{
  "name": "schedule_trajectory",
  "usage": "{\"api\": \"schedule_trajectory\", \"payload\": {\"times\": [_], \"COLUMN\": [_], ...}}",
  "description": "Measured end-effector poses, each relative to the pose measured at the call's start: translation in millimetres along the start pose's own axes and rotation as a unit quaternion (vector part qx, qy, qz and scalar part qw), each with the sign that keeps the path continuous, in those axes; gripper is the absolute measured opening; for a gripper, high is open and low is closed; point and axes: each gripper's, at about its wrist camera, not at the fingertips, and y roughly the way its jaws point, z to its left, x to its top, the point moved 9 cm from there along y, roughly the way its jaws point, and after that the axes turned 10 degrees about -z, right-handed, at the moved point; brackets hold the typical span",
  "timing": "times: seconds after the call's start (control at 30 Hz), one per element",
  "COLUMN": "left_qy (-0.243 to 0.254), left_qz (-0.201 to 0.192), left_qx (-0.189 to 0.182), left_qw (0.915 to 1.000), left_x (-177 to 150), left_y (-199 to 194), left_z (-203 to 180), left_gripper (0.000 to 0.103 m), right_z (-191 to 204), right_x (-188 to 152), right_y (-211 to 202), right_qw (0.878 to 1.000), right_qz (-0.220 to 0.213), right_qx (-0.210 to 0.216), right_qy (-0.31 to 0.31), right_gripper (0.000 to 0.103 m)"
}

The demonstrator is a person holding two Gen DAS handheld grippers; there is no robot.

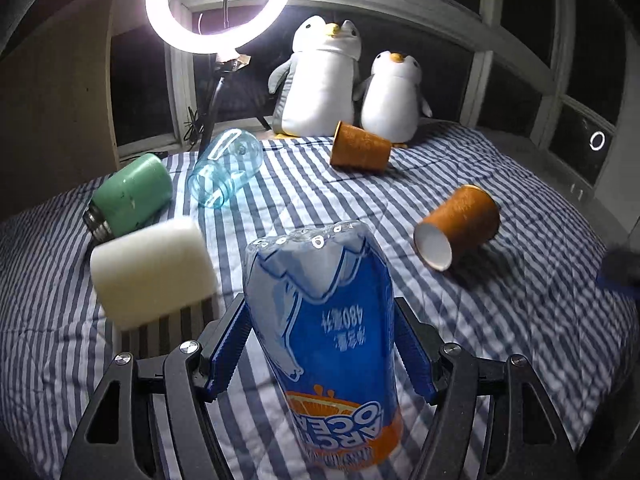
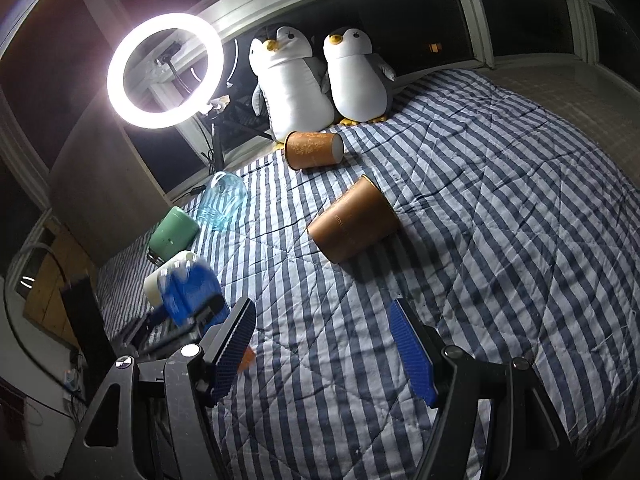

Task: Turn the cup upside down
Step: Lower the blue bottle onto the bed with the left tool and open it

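Observation:
A blue and orange plastic cup (image 1: 324,320) is upside down, base up and print inverted, between the blue pads of my left gripper (image 1: 320,344). Both pads touch its sides, so the gripper is shut on it. The right wrist view shows the same cup (image 2: 188,292) blurred at the left, with the left gripper below it. My right gripper (image 2: 324,336) hangs open over the striped bedspread (image 2: 500,240) with nothing between its fingers. The cup's mouth is partly hidden at the lower frame edge.
Two orange paper cups (image 1: 460,224) (image 1: 360,146) lie on their sides. A clear blue glass (image 1: 226,168), a green cup (image 1: 132,196) and a white cup (image 1: 152,268) lie at the left. Two plush penguins (image 1: 320,76) and a ring light (image 1: 216,4) stand at the back.

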Motion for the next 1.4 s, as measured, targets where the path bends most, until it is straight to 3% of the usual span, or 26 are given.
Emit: {"api": "schedule_trajectory", "payload": {"times": [0.27,0.63,0.87,0.97,1.07,1.2,1.27,1.4], "left_qy": [0.023,0.027,0.038,0.032,0.023,0.021,0.023,0.022], "left_qz": [0.005,-0.002,-0.022,-0.038,-0.074,-0.132,-0.173,-0.242], "left_qx": [-0.022,-0.042,-0.036,-0.026,-0.013,0.011,0.032,0.079], "left_qw": [0.9995,0.9988,0.9984,0.9984,0.9969,0.991,0.9841,0.9668], "left_x": [-16,-30,-23,-16,-5,13,21,30], "left_y": [-21,-40,-61,-81,-111,-153,-179,-232], "left_z": [-8,-12,-8,4,21,41,48,65], "left_gripper": [0.073,0.09,0.092,0.092,0.098,0.098,0.099,0.101], "right_z": [9,23,35,45,58,74,82,94], "right_x": [-2,-8,-8,-9,-11,-13,-17,-24], "right_y": [-9,-17,-31,-41,-52,-71,-85,-107], "right_qw": [1.0,1.0,0.997,0.993,0.986,0.972,0.961,0.943], "right_qz": [-0.009,-0.016,-0.049,-0.08,-0.114,-0.172,-0.213,-0.273], "right_qx": [0.003,0.003,-0.012,-0.025,-0.03,-0.047,-0.049,-0.061], "right_qy": [-0.003,-0.02,-0.058,-0.089,-0.119,-0.154,-0.167,-0.178], "right_gripper": [0.065,0.065,0.066,0.073,0.076,0.08,0.09,0.094]}}
